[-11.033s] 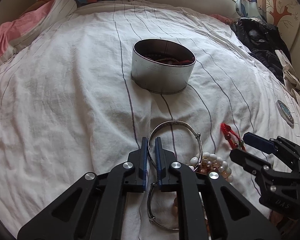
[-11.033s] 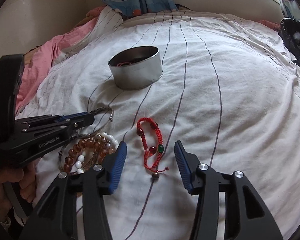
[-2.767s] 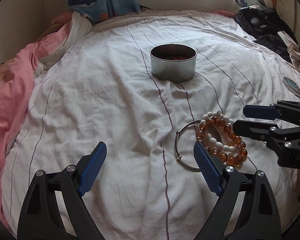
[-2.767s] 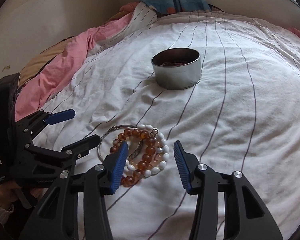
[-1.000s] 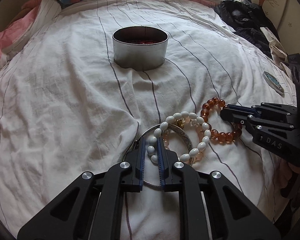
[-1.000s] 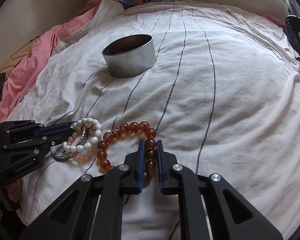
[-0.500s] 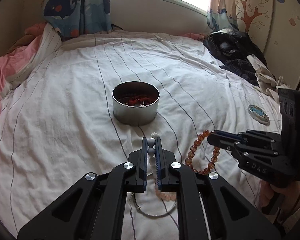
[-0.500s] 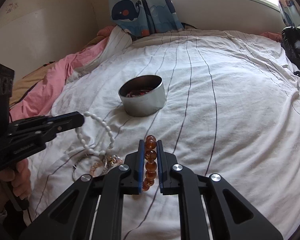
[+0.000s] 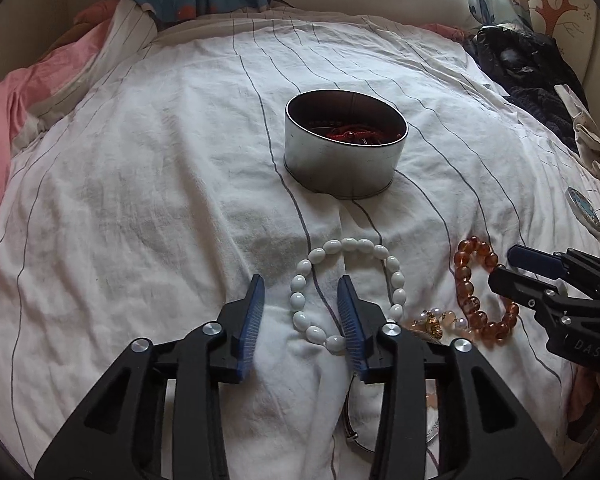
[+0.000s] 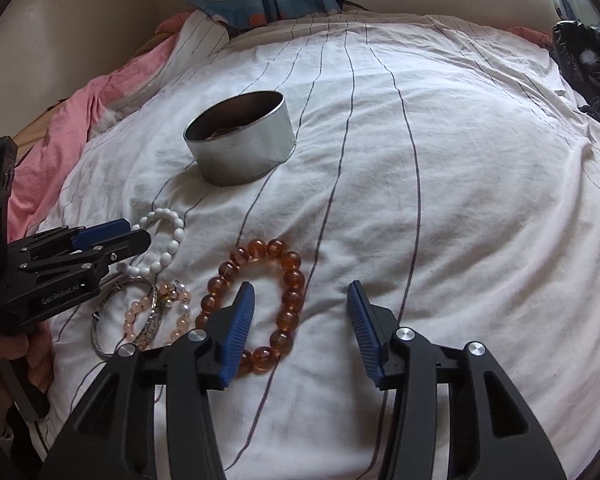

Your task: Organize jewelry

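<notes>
A round metal tin (image 9: 344,168) (image 10: 244,148) with red cord jewelry inside stands mid-bed. My left gripper (image 9: 302,312) (image 10: 138,230) is opening; the white bead bracelet (image 9: 356,245) (image 10: 176,234) lies flat on the sheet, its near-left beads between the jaws, untouched by the pads. My right gripper (image 10: 300,308) (image 9: 506,265) is opening too; the amber bead bracelet (image 10: 292,280) (image 9: 466,280) lies on the sheet, its right side between the jaws, not pressed. A silver bangle (image 10: 100,340) and a pale pink bead bracelet (image 10: 134,312) lie together to the amber bracelet's left.
A white striped sheet (image 9: 140,200) covers the bed. Pink bedding (image 9: 4,96) bunches at the left, dark clothing (image 9: 520,64) at the far right. A small round disc (image 9: 584,210) lies near the right edge. A person's hand (image 10: 20,356) holds the left gripper.
Half a second ago each gripper was shut on its bracelet, held above the bed. Now both bracelets lie on the sheet nearer the tin and both pairs of jaws have parted.
</notes>
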`<state>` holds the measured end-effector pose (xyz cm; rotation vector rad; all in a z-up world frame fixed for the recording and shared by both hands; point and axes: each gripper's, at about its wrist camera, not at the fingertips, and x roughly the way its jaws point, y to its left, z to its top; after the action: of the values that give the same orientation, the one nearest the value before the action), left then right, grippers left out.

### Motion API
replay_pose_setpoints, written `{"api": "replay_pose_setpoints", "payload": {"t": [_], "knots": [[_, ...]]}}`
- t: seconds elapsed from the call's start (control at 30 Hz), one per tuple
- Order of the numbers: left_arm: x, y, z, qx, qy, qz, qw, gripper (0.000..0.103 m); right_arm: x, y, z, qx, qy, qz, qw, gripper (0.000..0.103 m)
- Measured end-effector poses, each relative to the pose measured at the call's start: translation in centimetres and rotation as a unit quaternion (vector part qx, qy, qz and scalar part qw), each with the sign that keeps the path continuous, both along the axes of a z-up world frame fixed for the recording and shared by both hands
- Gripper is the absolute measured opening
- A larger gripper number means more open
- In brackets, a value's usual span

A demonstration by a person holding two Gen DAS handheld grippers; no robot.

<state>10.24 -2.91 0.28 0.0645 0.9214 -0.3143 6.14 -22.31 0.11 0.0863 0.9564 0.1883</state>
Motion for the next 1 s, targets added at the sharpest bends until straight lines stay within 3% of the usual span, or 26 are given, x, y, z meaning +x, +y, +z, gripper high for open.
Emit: {"api": "replay_pose_setpoints", "payload": {"t": [0.07, 0.13, 0.17, 0.23, 0.27, 0.47, 0.67, 0.7, 0.73, 0.8, 0.87, 0.93, 0.97, 1.0], "knots": [[0.0, -0.2, -0.3, 0.000, 0.004, -0.003, 1.0000, 0.043, 0.1, 0.5, -0.2, -0.011, 0.003, 0.010, 1.000, 0.046], [0.0, -0.4, -0.5, 0.006, 0.005, -0.007, 0.9999, 0.042, 0.0, 0.8, -0.2, -0.010, 0.004, 0.021, 1.000, 0.013], [-0.1, -0.4, -0.5, 0.004, 0.005, -0.011, 0.9999, 0.026, -0.2, 0.8, 0.0, -0.010, 0.000, 0.022, 1.000, 0.012], [-0.3, -0.3, -0.3, -0.008, 0.006, -0.019, 0.9998, 0.008, -0.3, 0.4, 0.3, 0.012, -0.006, 0.020, 1.000, 0.012], [-0.4, -0.2, -0.2, -0.016, 0.004, -0.020, 0.9997, 0.007, -0.4, 0.1, 0.6, 0.035, -0.011, 0.019, 0.999, 0.012], [-0.9, 0.5, 1.3, -0.057, -0.012, -0.019, 0.9981, 0.007, -1.0, -0.4, 3.0, 0.125, -0.062, 0.034, 0.990, 0.012], [-0.6, 1.0, 1.5, -0.063, -0.007, -0.005, 0.9980, 0.007, -0.2, -0.4, 1.7, 0.078, -0.025, 0.011, 0.997, 0.013], [-0.4, 1.0, 1.0, -0.055, -0.001, -0.001, 0.9985, 0.008, -0.1, -0.5, 1.4, 0.071, -0.019, 0.006, 0.997, 0.026], [-0.2, 1.1, 0.7, -0.050, 0.005, 0.004, 0.9987, 0.008, -0.2, -0.4, 1.3, 0.061, -0.019, 0.002, 0.998, 0.047], [0.1, 1.2, 0.2, -0.046, 0.018, 0.004, 0.9988, 0.011, -0.3, 0.0, 1.3, 0.026, -0.026, 0.001, 0.999, 0.057], [0.2, 1.3, 0.0, -0.038, 0.017, 0.012, 0.9990, 0.025, 0.0, 0.6, 0.4, -0.008, -0.005, 0.005, 1.000, 0.057], [0.4, 1.2, -0.3, -0.036, 0.023, 0.015, 0.9990, 0.031, 0.1, 1.0, -0.3, -0.026, 0.005, 0.012, 1.000, 0.056], [0.4, 1.0, -0.5, -0.033, 0.027, 0.011, 0.9990, 0.034, 0.1, 1.2, -0.2, -0.018, 0.006, 0.024, 1.000, 0.051], [0.3, 0.8, -0.5, -0.029, 0.026, 0.008, 0.9992, 0.034, 0.1, 1.2, -0.2, 0.001, 0.009, 0.031, 0.999, 0.035]]}}
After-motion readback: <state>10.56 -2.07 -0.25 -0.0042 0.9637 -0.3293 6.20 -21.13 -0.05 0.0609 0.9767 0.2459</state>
